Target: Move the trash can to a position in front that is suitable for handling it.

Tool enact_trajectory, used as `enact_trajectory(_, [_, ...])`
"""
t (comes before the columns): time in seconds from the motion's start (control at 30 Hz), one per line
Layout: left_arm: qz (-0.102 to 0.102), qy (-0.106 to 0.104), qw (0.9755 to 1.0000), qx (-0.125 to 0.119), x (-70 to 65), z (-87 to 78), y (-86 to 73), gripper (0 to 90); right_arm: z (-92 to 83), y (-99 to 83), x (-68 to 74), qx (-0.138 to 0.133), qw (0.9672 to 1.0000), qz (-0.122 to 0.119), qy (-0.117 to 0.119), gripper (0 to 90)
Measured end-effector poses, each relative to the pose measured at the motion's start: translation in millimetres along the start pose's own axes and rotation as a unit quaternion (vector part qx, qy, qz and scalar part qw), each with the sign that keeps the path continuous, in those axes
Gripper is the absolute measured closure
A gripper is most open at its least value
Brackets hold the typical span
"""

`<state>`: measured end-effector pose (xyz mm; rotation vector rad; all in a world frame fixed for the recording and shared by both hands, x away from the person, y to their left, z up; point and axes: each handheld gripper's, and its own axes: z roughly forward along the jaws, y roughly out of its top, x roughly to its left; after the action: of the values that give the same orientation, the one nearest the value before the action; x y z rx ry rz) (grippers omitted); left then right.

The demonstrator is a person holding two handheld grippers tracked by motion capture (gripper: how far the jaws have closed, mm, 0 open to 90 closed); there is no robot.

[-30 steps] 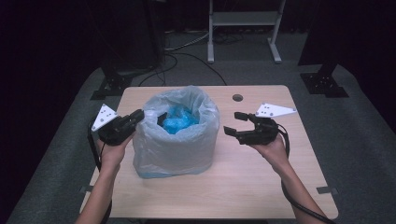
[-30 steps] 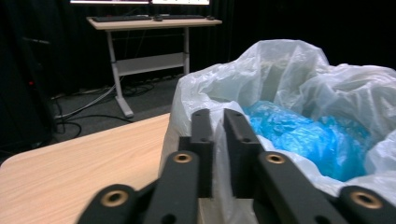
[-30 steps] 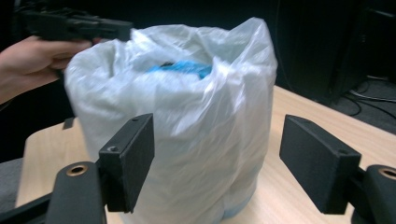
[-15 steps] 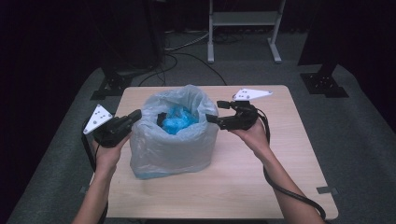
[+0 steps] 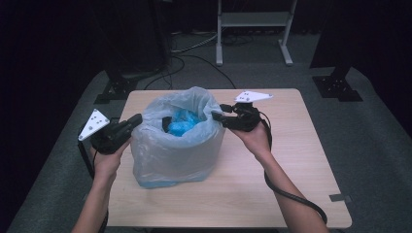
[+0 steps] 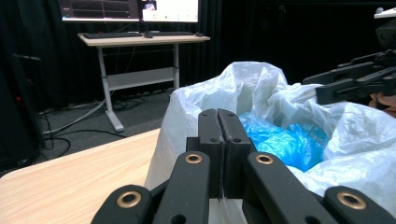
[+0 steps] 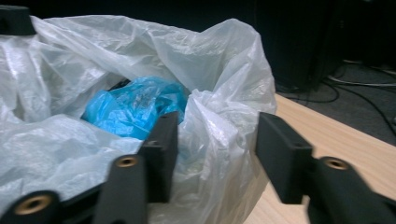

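A clear plastic bag [image 5: 180,150] stands open on the wooden table [image 5: 291,160], with a crumpled blue plastic bundle [image 5: 183,121] inside. My left gripper [image 5: 137,119] is at the bag's left rim. In the left gripper view its jaws [image 6: 218,116] are pressed together against the bag [image 6: 243,84], with white film showing below them. My right gripper [image 5: 217,112] reaches over the right rim. In the right gripper view its jaws [image 7: 219,154] have just been closing and straddle a fold of the bag [image 7: 140,51], gaps still beside it. The blue bundle [image 7: 130,107] lies beyond.
A white desk frame [image 5: 252,19] stands behind the table, with cables on the floor. Black stand bases [image 5: 337,87] sit at both back corners. A desk with monitors [image 6: 130,9] appears in the left gripper view. A strip of tape [image 5: 340,197] marks the front right corner.
My right gripper moved left from beside the bag to its right rim, and its jaws narrowed around the film. The left gripper stayed at the left rim.
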<state>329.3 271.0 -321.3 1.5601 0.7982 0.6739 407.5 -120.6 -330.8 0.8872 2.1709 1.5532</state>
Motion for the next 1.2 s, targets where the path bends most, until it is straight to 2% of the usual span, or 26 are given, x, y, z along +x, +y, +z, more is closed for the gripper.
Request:
enact_trajectory(0.07, [-0.011, -0.011, 0.9999, -0.006, -1.4, 1.8, 2.3, 89.4, 0.4, 1.3, 0.9, -0.002, 1.0000, -0.003, -0.005, 64.1])
enact_trajectory(0.2, [-0.012, -0.032, 0.9993, -0.013, -8.9, 8.9, 10.7, 89.6, 0.3, 3.3, 1.1, -0.011, 0.9996, 0.004, -0.027, 75.5])
enact_trajectory(0.3, [-0.010, -0.047, 0.9987, -0.013, -14.4, 14.3, 16.7, 89.7, -1.6, 4.0, -2.2, -0.013, 0.9997, 0.018, -0.011, 80.3])
enact_trajectory(0.4, [-0.005, -0.064, 0.9979, -0.012, -20.7, 19.7, 21.1, 89.7, -4.8, 4.1, -1.6, -0.015, 0.9996, 0.024, -0.005, 85.9])
enact_trajectory(0.63, [-0.025, -0.100, 0.9946, -0.014, -28.2, 29.8, 24.0, 89.7, -2.2, 8.8, 9.0, -0.016, 0.9995, 0.025, 0.014, 87.3])
enact_trajectory(0.7, [-0.025, -0.106, 0.9940, -0.011, -29.5, 31.9, 25.1, 89.7, -0.9, 10.6, 14.1, -0.019, 0.9992, 0.028, 0.023, 87.4])
enact_trajectory(0.9, [-0.026, -0.126, 0.9917, 0.000, -34.8, 39.0, 24.6, 89.8, 6.5, 15.3, 35.5, -0.026, 0.9971, 0.030, 0.065, 88.7])
enact_trajectory(1.2, [-0.029, -0.145, 0.9890, 0.009, -40.0, 43.5, 24.9, 89.7, 15.1, 26.2, 67.9, -0.032, 0.9943, 0.000, 0.101, 89.0])
